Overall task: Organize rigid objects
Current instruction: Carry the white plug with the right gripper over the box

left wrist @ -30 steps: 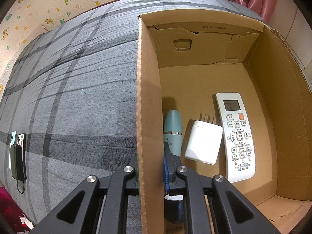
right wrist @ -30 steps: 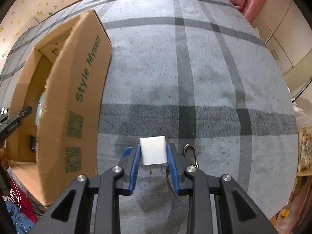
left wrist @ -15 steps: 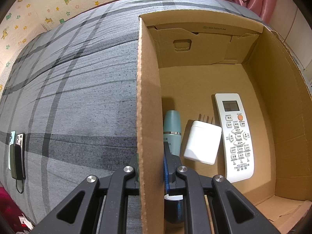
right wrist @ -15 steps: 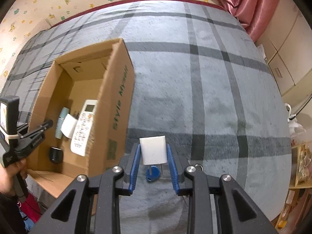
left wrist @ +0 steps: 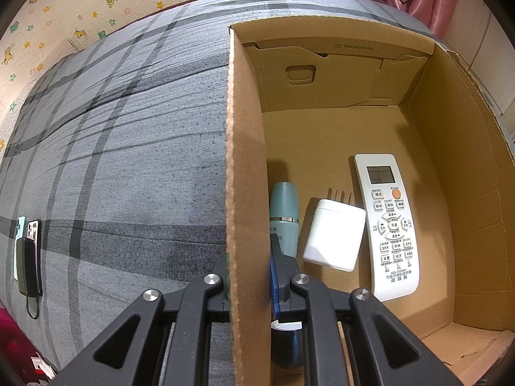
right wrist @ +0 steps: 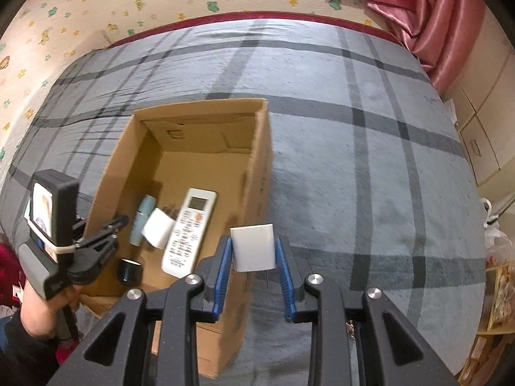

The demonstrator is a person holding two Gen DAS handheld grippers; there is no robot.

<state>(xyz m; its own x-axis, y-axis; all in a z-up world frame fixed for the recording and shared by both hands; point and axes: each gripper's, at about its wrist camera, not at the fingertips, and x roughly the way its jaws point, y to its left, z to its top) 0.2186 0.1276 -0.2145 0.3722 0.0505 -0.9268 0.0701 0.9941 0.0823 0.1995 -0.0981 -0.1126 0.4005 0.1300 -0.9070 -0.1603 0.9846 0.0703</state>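
A cardboard box (right wrist: 257,167) stands open on the grey plaid bed. My left gripper (left wrist: 249,276) is shut on the box's left wall (left wrist: 244,160), one finger on each side. On the box floor lie a white remote (left wrist: 388,225), a white charger (left wrist: 334,234), a teal bottle (left wrist: 285,215) and a small dark round container (left wrist: 286,344). My right gripper (right wrist: 253,255) is shut on a white plug adapter (right wrist: 253,247), prongs toward me, held above the box's right wall near its front corner. The left gripper (right wrist: 103,234) and the hand (right wrist: 35,308) holding it show in the right wrist view.
Two phones and a dark power bank (left wrist: 27,254) lie at the bed's left edge. A starred wall (right wrist: 96,6) runs behind the bed, a pink curtain (right wrist: 428,13) hangs at the back right, cabinets (right wrist: 482,138) stand right. Bare bedspread (right wrist: 370,167) spreads right of the box.
My right gripper rose with the white plug adapter and swung left toward the box, whose inside now shows from above. The left gripper and the box stayed put.
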